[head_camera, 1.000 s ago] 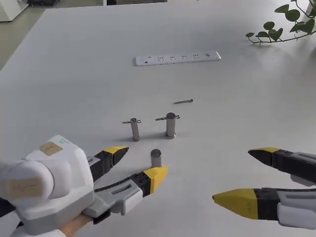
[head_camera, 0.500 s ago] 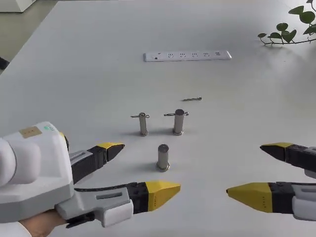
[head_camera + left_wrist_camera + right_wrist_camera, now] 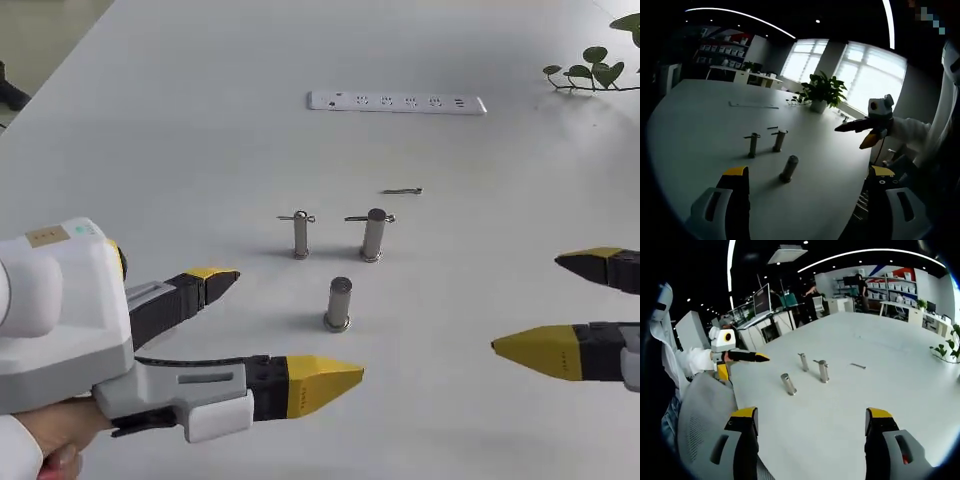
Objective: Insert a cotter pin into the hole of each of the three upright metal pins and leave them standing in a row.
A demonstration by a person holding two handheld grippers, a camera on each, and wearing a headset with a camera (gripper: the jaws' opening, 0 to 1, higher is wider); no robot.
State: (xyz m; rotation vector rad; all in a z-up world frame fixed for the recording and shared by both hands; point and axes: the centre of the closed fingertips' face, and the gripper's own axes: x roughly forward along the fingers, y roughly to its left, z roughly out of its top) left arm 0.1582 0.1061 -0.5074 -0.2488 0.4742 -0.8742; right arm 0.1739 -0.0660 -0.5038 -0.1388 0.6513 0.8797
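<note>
Since the picture of a second ago, the left gripper (image 3: 297,323), black-jawed with yellow tips, has drawn back from the short bare upright steel pin (image 3: 340,303). Its tips flanked that pin then and now stop short of it. The right gripper (image 3: 528,303) sits further out toward the right edge, though part of both shifts is the headset camera's own. Both grippers hang above the white tabletop (image 3: 180,150) with jaws spread wide and nothing between them.

Behind the bare pin stand two more steel pins side by side, the left fitted pin (image 3: 301,234) and the right fitted pin (image 3: 373,234). Each carries a thin cotter pin through its top. The bare pin stands alone in front of the gap between them, nearer the person and out of their line.

The loose thin wire cotter pin (image 3: 402,191) lies flat on the table beyond the fitted pair and a little to their right. Its long axis runs roughly left to right across the head view, and I cannot tell which end bears the eye. From the left gripper the three pins stand in the way. From the right gripper the path looks open, forward and to its left, so I judge that one better placed, and its jaws should close across the wire

A long white power strip (image 3: 397,102) lies well beyond
</note>
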